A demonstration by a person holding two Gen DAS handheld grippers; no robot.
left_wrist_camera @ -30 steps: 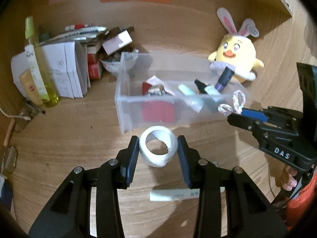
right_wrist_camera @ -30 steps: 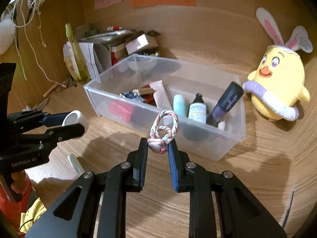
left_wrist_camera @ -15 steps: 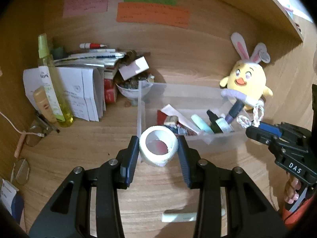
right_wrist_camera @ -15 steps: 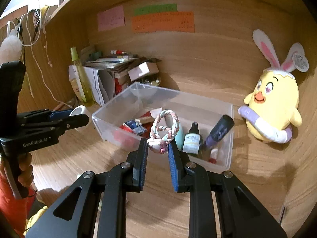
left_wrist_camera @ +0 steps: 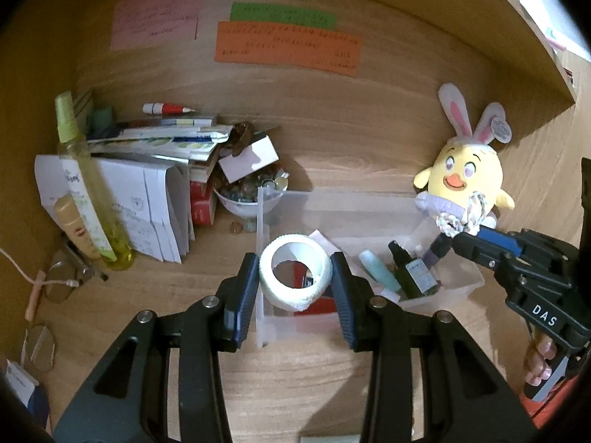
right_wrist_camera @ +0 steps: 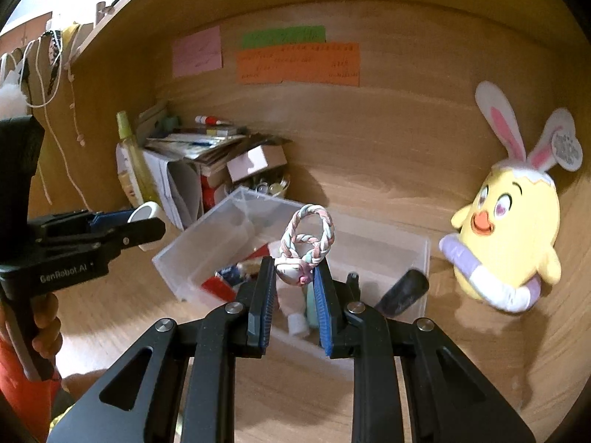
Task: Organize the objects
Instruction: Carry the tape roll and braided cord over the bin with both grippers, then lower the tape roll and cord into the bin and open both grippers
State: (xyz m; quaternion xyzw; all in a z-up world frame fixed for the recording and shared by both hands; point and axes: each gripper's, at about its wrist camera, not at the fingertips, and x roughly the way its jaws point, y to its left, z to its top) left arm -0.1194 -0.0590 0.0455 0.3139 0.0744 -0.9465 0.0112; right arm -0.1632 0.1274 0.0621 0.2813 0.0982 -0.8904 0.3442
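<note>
My left gripper (left_wrist_camera: 294, 277) is shut on a white roll of tape (left_wrist_camera: 294, 281), held in the air over the near left corner of a clear plastic bin (left_wrist_camera: 263, 229). My right gripper (right_wrist_camera: 294, 273) is shut on a pastel braided hair tie (right_wrist_camera: 308, 238) with a small charm, held above the same clear plastic bin (right_wrist_camera: 173, 258). In the left wrist view the right gripper (left_wrist_camera: 466, 240) comes in from the right with the hair tie (left_wrist_camera: 460, 217). The bin holds a dark dropper bottle (left_wrist_camera: 412, 271), a mint tube (left_wrist_camera: 378, 271), a purple tube and red items.
A yellow plush chick with rabbit ears (left_wrist_camera: 466, 173) sits at the back right. A stack of papers (left_wrist_camera: 147, 199), a yellow spray bottle (left_wrist_camera: 83, 181) and a bowl of small items (left_wrist_camera: 245, 195) crowd the back left. Glasses (left_wrist_camera: 55, 284) lie at the left. Coloured notes (left_wrist_camera: 288, 50) hang on the back wall.
Both grippers have risen with their loads and moved toward the bin. The tape roll now hangs over the bin's near corner instead of in front of it.
</note>
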